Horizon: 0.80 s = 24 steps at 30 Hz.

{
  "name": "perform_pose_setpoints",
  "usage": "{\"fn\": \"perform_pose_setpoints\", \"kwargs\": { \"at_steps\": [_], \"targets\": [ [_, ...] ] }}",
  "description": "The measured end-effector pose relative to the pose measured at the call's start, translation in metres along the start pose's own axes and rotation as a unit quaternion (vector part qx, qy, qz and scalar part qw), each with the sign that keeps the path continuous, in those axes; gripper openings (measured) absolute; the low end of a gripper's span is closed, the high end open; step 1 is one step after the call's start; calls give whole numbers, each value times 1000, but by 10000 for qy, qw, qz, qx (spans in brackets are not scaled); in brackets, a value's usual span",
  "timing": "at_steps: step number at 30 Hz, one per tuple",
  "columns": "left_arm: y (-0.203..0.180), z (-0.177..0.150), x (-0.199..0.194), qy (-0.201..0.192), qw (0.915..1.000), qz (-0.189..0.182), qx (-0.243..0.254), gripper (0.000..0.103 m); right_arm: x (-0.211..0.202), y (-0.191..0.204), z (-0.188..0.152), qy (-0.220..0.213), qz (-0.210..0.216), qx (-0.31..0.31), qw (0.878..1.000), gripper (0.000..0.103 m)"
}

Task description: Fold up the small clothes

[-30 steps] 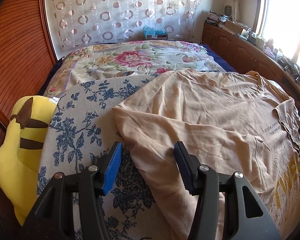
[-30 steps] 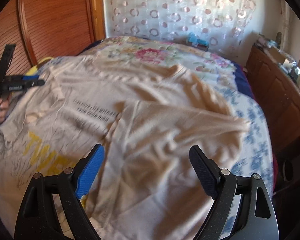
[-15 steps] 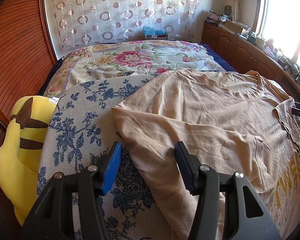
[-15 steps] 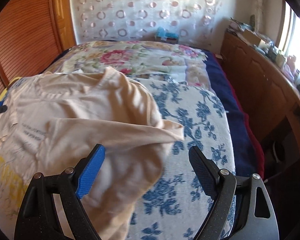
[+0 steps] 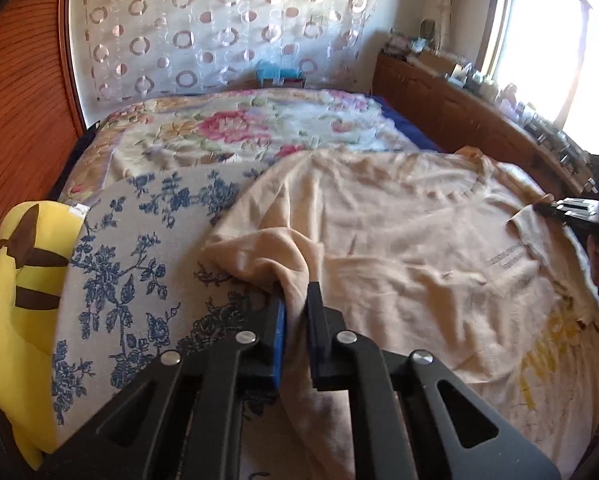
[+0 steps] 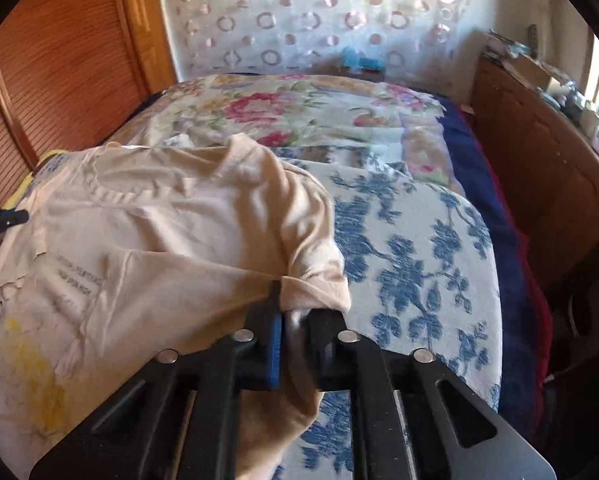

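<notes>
Garment: beige cotton T-shirt with dark lettering and a yellow print [image 5: 411, 240], spread on the blue-and-white floral padded board [image 5: 139, 248] atop the bed.
Left gripper [image 5: 295, 320]: jaws clamped on a bunched fold at the shirt's left edge, lifted off the board.
Right gripper [image 6: 293, 320]: jaws pinched on the sleeve at the shirt's right edge.
Surroundings: yellow plush toy with brown stripes [image 5: 15, 280] beside the board's left edge.

You see the beige cotton T-shirt [image 5: 399, 240] with dark text and yellow print lying spread out, wrinkled, both side edges bunched and lifted.
</notes>
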<state>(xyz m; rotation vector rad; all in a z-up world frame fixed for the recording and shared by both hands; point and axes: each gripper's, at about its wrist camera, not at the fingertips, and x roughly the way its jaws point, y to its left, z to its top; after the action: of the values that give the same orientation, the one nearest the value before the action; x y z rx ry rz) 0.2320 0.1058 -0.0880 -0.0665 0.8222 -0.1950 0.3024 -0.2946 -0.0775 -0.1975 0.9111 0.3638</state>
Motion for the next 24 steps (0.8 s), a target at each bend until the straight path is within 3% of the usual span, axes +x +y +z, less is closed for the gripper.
{"fn": "perform_pose_setpoints", "kwargs": {
  "at_steps": [4,9,14,17,20,24],
  "targets": [
    [-15,2,-36,-449,9989,-55,108,5,-11,13,2,-206,6,-85,9998,4],
    [-28,2,-81,-890,9957,-118,221,5,-67,36,2,-974,-8,-173,9951,4],
    [-39,-18,-135,-1285,9911,-187,303,5,-111,47,-5,-1378,-27,-246,9902,4],
    [-44,-39,-163,-1409,9893,-206,316,5,-157,51,-32,-1647,-44,-189,9862,4],
    [-45,-64,-191,-1522,9877,-207,293,5,-176,51,-47,-1712,-60,-158,9851,4],
    [-46,-100,-223,-1599,9867,-180,252,5,-219,49,-94,-1822,-47,19,9832,4]
  ]
}}
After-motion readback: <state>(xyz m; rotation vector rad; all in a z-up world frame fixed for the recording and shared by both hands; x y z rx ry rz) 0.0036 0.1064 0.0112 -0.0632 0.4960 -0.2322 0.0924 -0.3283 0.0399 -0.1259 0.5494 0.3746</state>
